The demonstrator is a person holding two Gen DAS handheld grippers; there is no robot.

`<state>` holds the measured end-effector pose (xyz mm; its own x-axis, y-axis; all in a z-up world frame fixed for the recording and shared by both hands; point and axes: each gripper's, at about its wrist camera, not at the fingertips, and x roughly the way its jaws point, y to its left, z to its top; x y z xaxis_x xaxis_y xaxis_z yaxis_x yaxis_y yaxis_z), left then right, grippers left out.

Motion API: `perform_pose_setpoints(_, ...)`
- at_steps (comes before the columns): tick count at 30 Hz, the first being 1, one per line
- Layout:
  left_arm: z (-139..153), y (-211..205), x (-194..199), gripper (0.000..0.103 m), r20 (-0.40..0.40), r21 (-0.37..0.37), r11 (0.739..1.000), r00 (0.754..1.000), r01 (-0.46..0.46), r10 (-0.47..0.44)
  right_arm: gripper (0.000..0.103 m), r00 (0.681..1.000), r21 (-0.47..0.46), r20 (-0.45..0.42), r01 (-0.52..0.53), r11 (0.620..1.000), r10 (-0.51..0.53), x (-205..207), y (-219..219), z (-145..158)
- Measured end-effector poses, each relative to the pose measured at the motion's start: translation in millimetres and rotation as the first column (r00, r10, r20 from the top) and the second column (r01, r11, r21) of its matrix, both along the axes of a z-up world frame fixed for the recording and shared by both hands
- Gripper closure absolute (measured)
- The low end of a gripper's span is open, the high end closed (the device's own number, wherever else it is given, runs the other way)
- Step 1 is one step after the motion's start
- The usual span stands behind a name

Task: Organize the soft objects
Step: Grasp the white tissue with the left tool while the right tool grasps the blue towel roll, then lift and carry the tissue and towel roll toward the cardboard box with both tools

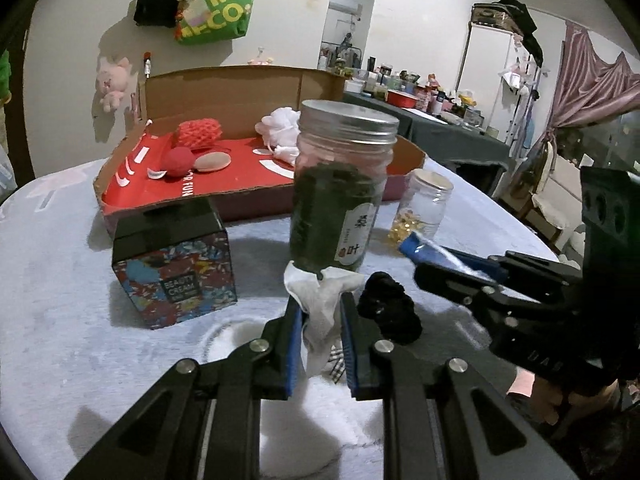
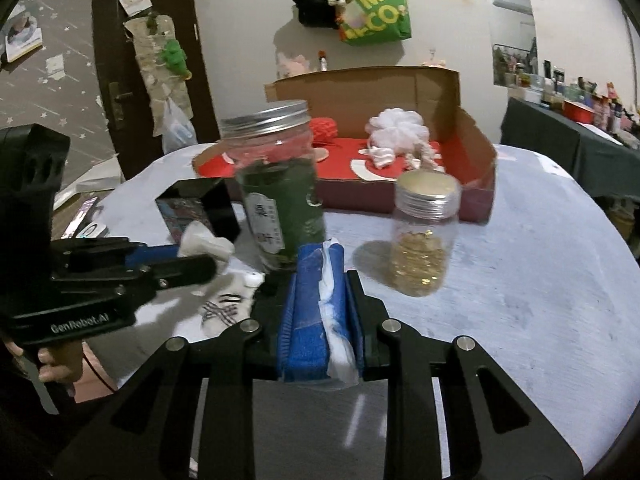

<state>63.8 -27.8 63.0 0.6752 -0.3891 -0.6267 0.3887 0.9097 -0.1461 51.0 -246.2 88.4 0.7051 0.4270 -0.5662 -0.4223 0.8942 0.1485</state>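
My left gripper (image 1: 320, 320) is shut on a white sock (image 1: 324, 300) with a checked patch, lifted just above the table in front of the green tea jar (image 1: 340, 188). It also shows in the right wrist view (image 2: 208, 245). My right gripper (image 2: 326, 276) is shut on a thin white cotton pad (image 2: 330, 280); it shows at the right of the left wrist view (image 1: 412, 246). A black scrunchie (image 1: 390, 308) lies on the table by the left gripper. The open red cardboard box (image 1: 248, 196) holds a red mesh roll (image 1: 200, 132), a red puff (image 1: 178, 162) and a white bath puff (image 1: 280, 124).
A patterned beauty cream box (image 1: 176, 272) stands left of the tea jar. A small jar of gold capsules (image 2: 424, 236) stands right of it. The table has a pale cloth (image 2: 540, 300). A dark cluttered table (image 1: 440, 120) stands behind on the right.
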Motion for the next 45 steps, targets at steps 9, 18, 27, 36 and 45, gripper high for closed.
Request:
perform_pose_setpoints(9, -1, -1, 0, 0.084, 0.003, 0.0, 1.0, 1.0, 0.003, -0.003, 0.08, 1.0, 0.005, -0.008, -0.022, 1.0, 0.022, 0, 6, -2)
perform_pose_setpoints(18, 1, 28, -4, 0.084, 0.012, 0.016, 0.999, 0.999, -0.046, 0.046, 0.08, 0.999, 0.019, -0.039, 0.021, 1.0, -0.02, 1, -16, -8)
perform_pose_setpoints(27, -1, 70, -11, 0.084, 0.014, 0.043, 0.991, 0.992, -0.124, 0.123, 0.08, 0.994, 0.016, -0.065, 0.084, 0.996, -0.083, 3, -51, -14)
perform_pose_setpoints(36, -2, 105, -5, 0.084, 0.029, 0.073, 0.983, 0.986, -0.166, 0.164, 0.08, 0.993, 0.007, -0.084, 0.086, 0.996, -0.085, 14, -73, -15)
perform_pose_setpoints(45, -1, 128, 23, 0.084, 0.054, 0.101, 0.986, 0.99, -0.132, 0.127, 0.08, 0.996, -0.036, -0.082, 0.024, 0.999, -0.027, 36, -87, -8)
